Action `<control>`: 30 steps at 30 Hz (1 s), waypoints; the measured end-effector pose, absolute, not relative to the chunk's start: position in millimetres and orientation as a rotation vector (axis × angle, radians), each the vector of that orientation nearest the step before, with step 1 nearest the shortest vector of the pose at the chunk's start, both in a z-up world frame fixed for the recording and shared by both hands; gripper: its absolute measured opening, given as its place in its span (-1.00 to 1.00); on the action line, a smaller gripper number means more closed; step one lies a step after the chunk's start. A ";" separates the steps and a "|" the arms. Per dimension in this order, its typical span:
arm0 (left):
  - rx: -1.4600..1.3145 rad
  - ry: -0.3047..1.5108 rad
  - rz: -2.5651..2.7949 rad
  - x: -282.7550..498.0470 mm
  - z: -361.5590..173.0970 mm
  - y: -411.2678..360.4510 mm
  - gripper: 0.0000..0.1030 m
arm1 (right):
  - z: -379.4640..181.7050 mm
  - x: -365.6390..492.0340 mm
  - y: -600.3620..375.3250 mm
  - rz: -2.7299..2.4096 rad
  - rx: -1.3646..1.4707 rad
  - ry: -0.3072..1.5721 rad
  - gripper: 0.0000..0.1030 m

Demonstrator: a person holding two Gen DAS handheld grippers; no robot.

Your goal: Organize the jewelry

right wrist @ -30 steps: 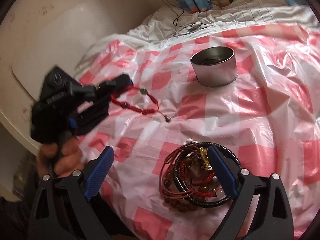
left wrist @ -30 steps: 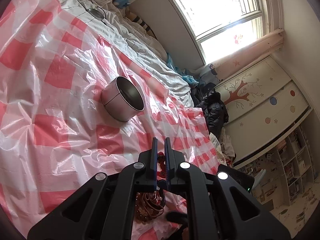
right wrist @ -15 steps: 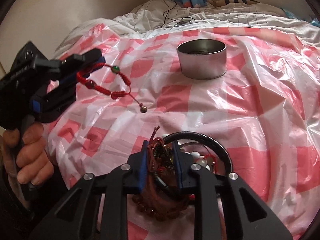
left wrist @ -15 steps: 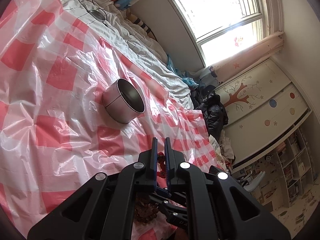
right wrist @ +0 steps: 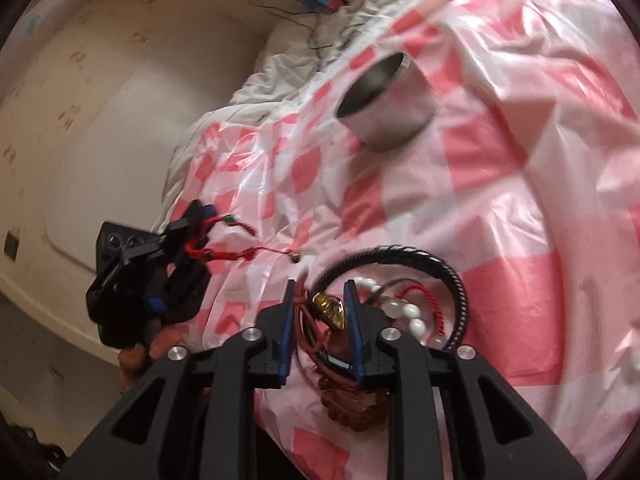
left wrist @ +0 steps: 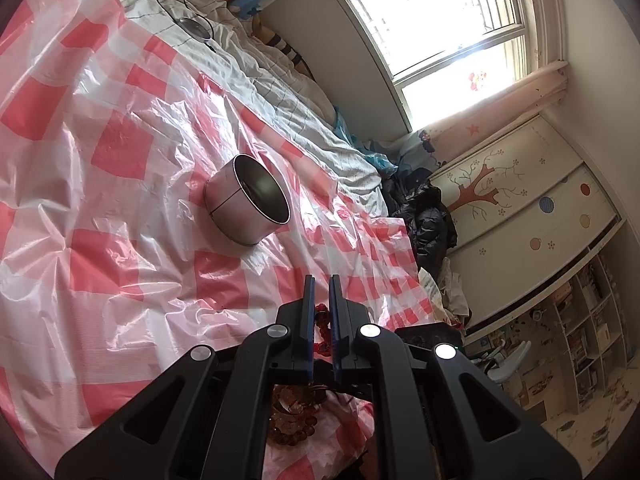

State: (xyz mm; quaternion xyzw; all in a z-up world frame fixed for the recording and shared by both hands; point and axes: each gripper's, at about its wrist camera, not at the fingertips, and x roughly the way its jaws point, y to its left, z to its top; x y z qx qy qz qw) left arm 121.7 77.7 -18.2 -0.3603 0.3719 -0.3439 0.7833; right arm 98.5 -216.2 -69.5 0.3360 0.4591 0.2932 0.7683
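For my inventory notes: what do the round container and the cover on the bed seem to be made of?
Round container: probably metal, tin or steel; brushed silver wall with soft reflections, thin rim and a side seam. Cover: looks like thin plastic film, pink-and-white check; it is glossy, crinkled, and slightly see-through over the bedding.

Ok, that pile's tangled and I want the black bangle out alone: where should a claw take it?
Grip the black bangle on its far arc, coming from above with one finger inside the ring, one outside. That stretch lies clear; nearer in, white beads and red cord crowd it and would likely drag along.
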 end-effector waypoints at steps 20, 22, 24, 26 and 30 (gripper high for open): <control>-0.779 0.804 -0.742 121.3 -18.1 76.6 -0.89 | -48.5 77.5 -181.6 0.582 0.395 0.972 -0.07; -0.780 0.804 -0.742 121.3 -18.0 76.1 -0.89 | -50.7 75.8 -185.6 0.572 0.404 0.971 -0.41; -0.781 0.805 -0.742 121.1 -18.3 75.3 -0.89 | -51.4 77.2 -190.5 0.561 0.420 0.964 -0.71; -0.779 0.804 -0.742 121.2 -18.2 75.7 -0.89 | -52.8 78.6 -194.6 0.561 0.450 0.962 -0.77; -0.781 0.803 -0.742 120.3 -18.6 75.2 -0.89 | -50.2 80.1 -209.4 0.601 0.570 0.918 -0.86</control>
